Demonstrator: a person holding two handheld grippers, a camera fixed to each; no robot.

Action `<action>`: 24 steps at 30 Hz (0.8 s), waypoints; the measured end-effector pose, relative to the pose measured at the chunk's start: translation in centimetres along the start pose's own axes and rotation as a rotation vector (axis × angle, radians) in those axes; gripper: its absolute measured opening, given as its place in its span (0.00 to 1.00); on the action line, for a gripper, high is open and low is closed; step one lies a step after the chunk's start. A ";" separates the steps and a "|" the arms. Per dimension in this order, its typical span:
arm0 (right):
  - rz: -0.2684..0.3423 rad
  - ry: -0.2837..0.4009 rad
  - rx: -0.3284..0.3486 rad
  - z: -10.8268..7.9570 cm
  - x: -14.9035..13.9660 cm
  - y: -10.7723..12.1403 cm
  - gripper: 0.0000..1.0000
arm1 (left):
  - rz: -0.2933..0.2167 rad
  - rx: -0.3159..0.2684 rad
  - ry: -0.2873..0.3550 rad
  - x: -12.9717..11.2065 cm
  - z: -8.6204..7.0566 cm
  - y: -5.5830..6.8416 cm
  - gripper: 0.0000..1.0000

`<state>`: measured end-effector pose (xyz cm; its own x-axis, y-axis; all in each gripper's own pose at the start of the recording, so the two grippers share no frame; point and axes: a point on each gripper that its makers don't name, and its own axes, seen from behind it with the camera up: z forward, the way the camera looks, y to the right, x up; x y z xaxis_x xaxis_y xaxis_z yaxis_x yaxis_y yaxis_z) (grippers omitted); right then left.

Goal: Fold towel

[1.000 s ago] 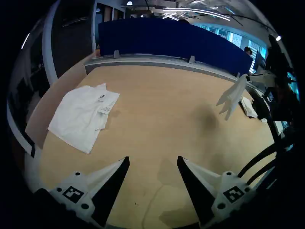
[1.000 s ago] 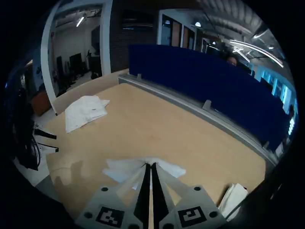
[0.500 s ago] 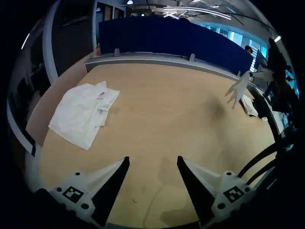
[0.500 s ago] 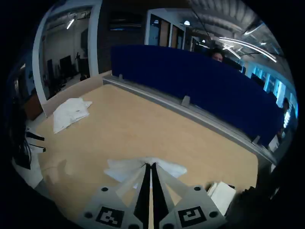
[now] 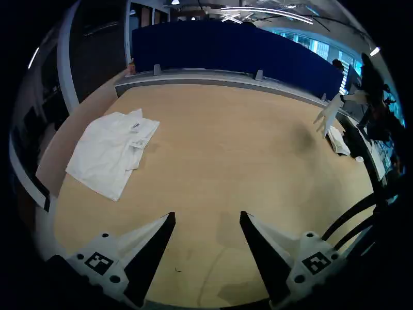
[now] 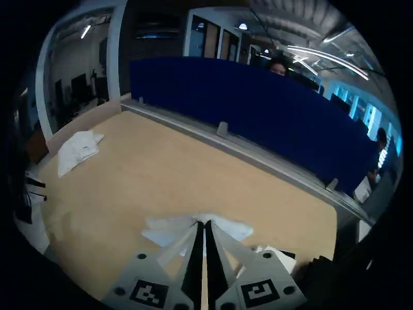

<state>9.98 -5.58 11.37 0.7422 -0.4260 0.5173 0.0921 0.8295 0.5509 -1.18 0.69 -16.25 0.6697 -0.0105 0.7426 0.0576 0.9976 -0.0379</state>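
Observation:
A white towel (image 5: 111,152) lies spread and rumpled on the left side of the wooden table (image 5: 222,144); it appears far off (image 6: 76,149) in the right gripper view. My left gripper (image 5: 206,214) hovers open over the table's near edge, with nothing between its fingers. My right gripper (image 6: 203,225) is shut on a second white towel (image 6: 227,226), which fans out past its fingertips. In the left gripper view that held towel (image 5: 328,113) hangs in the air at the table's far right end.
A blue partition (image 5: 227,49) on a grey rail bounds the table's far side. A folded white cloth (image 5: 338,140) lies at the table's right edge, below my right gripper (image 6: 279,256). Dark cables (image 5: 356,217) run along the right. A person's head (image 6: 278,64) shows above the partition.
My right gripper has carried the held towel farther toward the table's right end, and its view has swung so the lying towel shifts left. My left gripper has barely moved.

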 end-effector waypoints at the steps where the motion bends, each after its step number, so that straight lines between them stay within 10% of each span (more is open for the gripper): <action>1: 0.000 -0.002 -0.003 0.0 0.0 0.5 0.02 | 0.002 0.002 0.000 0.0 0.0 0.1 0.93; 24: 0.042 -0.019 -0.098 1.5 0.4 12.3 0.02 | 0.008 0.018 -0.010 0.9 0.6 2.5 0.93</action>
<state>10.42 3.97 19.30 0.7342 -0.3961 0.5515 0.1262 0.8777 0.4623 -0.91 3.22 -15.25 0.6629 -0.0019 0.7487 0.0386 0.9988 -0.0316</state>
